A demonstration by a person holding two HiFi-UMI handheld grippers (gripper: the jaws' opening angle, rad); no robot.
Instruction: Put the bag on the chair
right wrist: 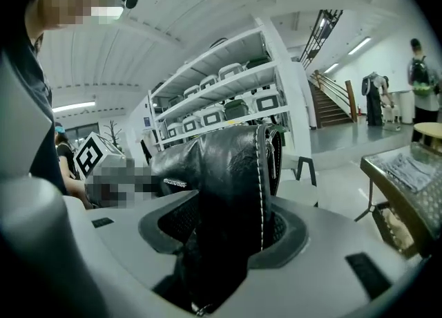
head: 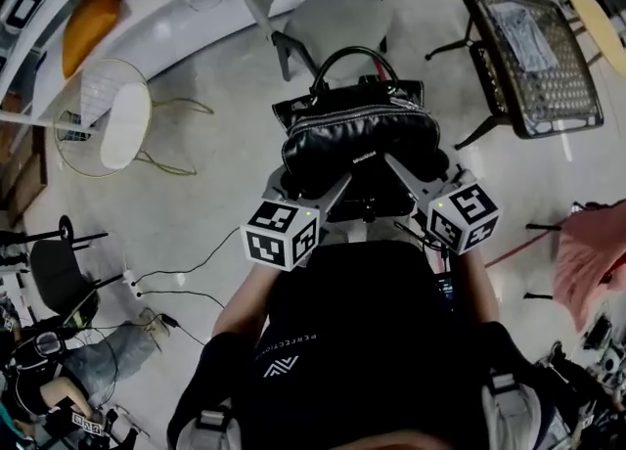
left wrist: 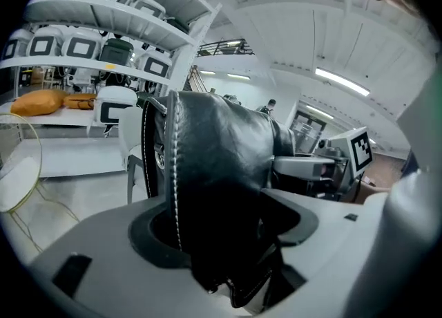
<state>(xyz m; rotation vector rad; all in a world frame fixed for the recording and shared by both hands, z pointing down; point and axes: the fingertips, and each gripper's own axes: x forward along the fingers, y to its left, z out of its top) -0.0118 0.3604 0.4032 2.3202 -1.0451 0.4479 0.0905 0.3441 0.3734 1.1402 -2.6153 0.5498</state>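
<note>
A black leather bag (head: 357, 135) with a looped handle hangs in the air in front of me, held from both ends. My left gripper (head: 328, 194) is shut on its left end; in the left gripper view the bag (left wrist: 214, 171) fills the gap of that gripper (left wrist: 221, 234). My right gripper (head: 403, 172) is shut on the right end, and the bag (right wrist: 231, 178) sits clamped in that gripper (right wrist: 231, 240). The grey chair (head: 337, 18) stands just beyond the bag, its seat bare. Part of that chair (right wrist: 300, 189) shows past the bag's edge.
A black mesh table (head: 533, 57) stands at the right, a white wire stool (head: 112, 120) at the left. A pink cloth (head: 587, 252) hangs at the right edge. Cables (head: 176, 282) trail on the floor. Shelves (left wrist: 90, 40) line the far side.
</note>
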